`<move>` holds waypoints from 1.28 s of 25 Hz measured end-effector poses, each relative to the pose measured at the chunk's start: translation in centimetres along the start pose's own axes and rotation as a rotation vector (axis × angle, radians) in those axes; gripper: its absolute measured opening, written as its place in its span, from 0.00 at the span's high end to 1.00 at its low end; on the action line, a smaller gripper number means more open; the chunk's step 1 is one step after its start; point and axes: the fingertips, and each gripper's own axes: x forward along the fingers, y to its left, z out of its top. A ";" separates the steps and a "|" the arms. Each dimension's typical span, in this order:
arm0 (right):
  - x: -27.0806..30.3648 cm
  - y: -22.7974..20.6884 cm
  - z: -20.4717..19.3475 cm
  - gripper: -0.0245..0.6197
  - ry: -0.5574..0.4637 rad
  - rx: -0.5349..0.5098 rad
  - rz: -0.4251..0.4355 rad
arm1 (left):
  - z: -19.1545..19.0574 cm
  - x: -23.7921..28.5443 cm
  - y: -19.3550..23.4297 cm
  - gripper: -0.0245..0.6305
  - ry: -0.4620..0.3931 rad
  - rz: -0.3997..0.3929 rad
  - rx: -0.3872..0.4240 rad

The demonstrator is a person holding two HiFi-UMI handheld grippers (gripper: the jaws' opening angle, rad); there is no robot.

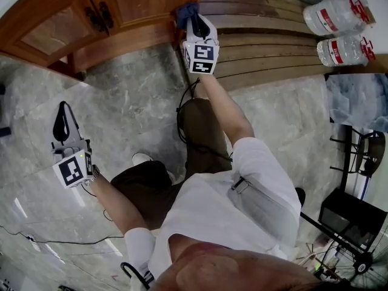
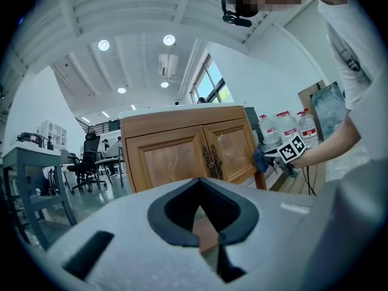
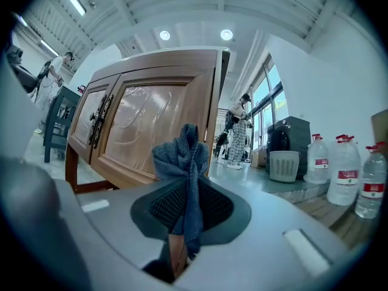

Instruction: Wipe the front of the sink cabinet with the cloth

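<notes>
The wooden sink cabinet (image 1: 91,23) with two doors and dark handles stands at the top left of the head view. My right gripper (image 1: 190,18) is shut on a bunched blue cloth (image 1: 185,10), which is held up against the cabinet's right front corner. In the right gripper view the cloth (image 3: 183,156) sticks up between the jaws, just in front of the right door panel (image 3: 151,126). My left gripper (image 1: 62,109) hangs low over the floor, away from the cabinet, shut with nothing in it. It faces the cabinet front (image 2: 194,153) from a distance.
Large water bottles (image 1: 339,17) stand on a wooden plank platform (image 1: 267,47) right of the cabinet. A black stand and a fan (image 1: 354,223) are at the lower right. The floor (image 1: 133,108) is grey marble. Desks and office chairs (image 2: 85,162) lie beyond on the left.
</notes>
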 end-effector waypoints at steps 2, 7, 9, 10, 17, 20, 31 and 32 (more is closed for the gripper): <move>0.1 0.0 -0.1 0.85 0.003 -0.003 -0.001 | -0.3 0.2 -0.2 0.96 -0.007 -0.007 -0.007; 0.1 0.0 0.1 0.85 0.013 -0.021 0.000 | -0.1 0.8 -0.8 0.96 -0.025 -0.022 -0.022; 0.0 -0.2 0.1 0.85 0.024 -0.030 -0.001 | -0.2 1.1 -1.0 0.96 -0.031 -0.033 -0.029; 0.0 -0.2 0.0 0.85 0.031 -0.033 -0.002 | -0.2 1.1 -1.0 0.96 -0.036 -0.038 -0.040; -1.8 0.6 2.5 0.86 0.091 -0.060 0.039 | -1.2 1.0 -0.3 0.96 -0.053 -0.040 -0.311; -4.2 0.8 5.5 0.86 0.117 -0.057 0.077 | 0.4 -0.3 -0.8 0.96 -0.008 -0.048 -0.338; -12.9 0.1 28.6 0.86 0.078 -0.023 0.208 | 21.6 -5.1 1.9 0.97 0.013 -0.097 -0.334; -13.8 -0.2 31.4 0.86 0.067 -0.021 0.217 | 24.2 -5.5 2.1 0.96 0.013 -0.103 -0.333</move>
